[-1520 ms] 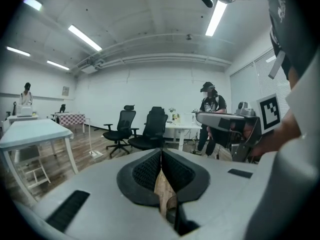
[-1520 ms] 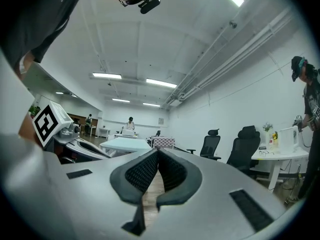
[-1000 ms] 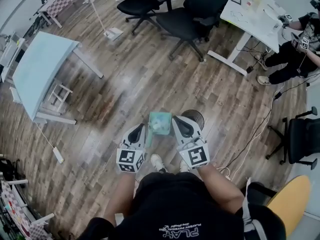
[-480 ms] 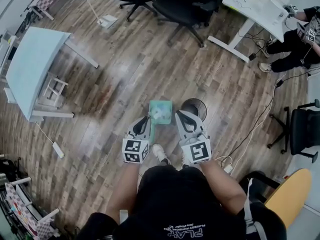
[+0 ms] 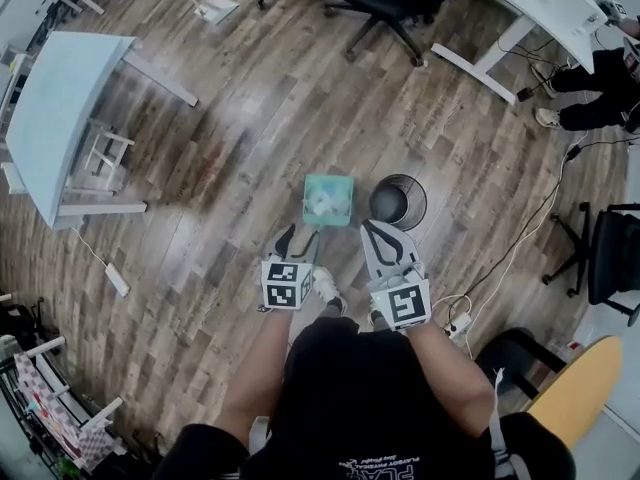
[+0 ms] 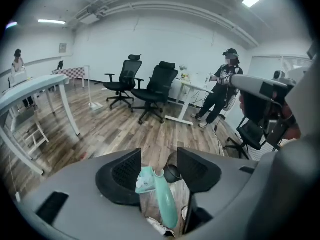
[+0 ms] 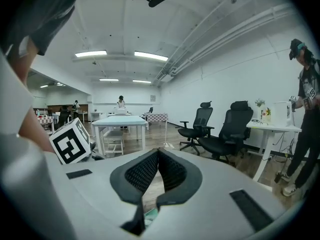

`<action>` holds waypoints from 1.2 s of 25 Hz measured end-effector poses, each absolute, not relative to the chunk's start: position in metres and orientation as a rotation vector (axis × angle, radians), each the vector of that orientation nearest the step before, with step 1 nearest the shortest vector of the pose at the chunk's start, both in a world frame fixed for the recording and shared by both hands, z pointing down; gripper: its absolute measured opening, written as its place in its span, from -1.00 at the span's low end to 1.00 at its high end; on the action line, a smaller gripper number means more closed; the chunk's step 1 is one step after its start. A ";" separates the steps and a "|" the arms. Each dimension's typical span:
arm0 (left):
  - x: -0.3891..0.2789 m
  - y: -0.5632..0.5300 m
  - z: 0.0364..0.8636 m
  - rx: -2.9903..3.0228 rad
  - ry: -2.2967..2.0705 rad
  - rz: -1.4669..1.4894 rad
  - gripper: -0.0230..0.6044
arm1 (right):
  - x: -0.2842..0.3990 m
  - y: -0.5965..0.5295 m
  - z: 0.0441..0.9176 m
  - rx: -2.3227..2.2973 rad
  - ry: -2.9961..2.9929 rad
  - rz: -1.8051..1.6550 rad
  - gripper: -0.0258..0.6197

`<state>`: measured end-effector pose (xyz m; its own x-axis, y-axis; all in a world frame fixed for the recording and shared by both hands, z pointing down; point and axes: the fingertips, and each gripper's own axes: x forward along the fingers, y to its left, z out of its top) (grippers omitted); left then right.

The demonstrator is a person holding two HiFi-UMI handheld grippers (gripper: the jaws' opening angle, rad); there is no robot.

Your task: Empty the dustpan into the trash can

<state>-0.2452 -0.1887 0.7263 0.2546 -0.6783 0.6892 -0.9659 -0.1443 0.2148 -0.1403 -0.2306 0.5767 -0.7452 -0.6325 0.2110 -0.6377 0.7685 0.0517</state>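
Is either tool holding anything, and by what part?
Nothing is held. The left tool has just been opening its jaws, the dustpan handle loose between them; the right tool is shut on nothing.

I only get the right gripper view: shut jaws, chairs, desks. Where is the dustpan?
Observer: The head view shows the dustpan down on the floor, just left of the trash can.
Operator: Is it emptied yet?
Observer: No, white scraps lie in it.
Operator: So who is holding it?
Observer: Nobody, it seems. The left gripper has just been opening its jaws. The handle sits between them, but the pads are off it.
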 end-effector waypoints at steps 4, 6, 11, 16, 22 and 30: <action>-0.235 -0.185 0.756 1.883 -1.445 0.618 -0.12 | -0.137 -0.224 0.595 1.002 -2.715 0.080 -0.85; -0.231 -0.183 0.770 1.874 -1.422 0.660 -0.09 | -0.132 -0.221 0.600 1.020 -2.699 0.109 -0.85; -0.226 -0.182 0.803 1.802 -1.411 0.749 -0.09 | -0.111 -0.222 0.617 1.073 -2.652 0.163 -0.85; -0.224 -0.177 0.833 1.728 -1.385 0.812 -0.09 | -0.095 -0.216 0.637 1.099 -2.596 0.196 -0.85; -0.225 -0.181 0.860 1.656 -1.373 0.864 -0.09 | -0.084 -0.214 0.652 1.104 -2.567 0.205 -0.85; -0.217 -0.175 0.879 1.553 -1.338 0.881 -0.15 | -0.061 -0.207 0.661 1.113 -2.521 0.217 -0.84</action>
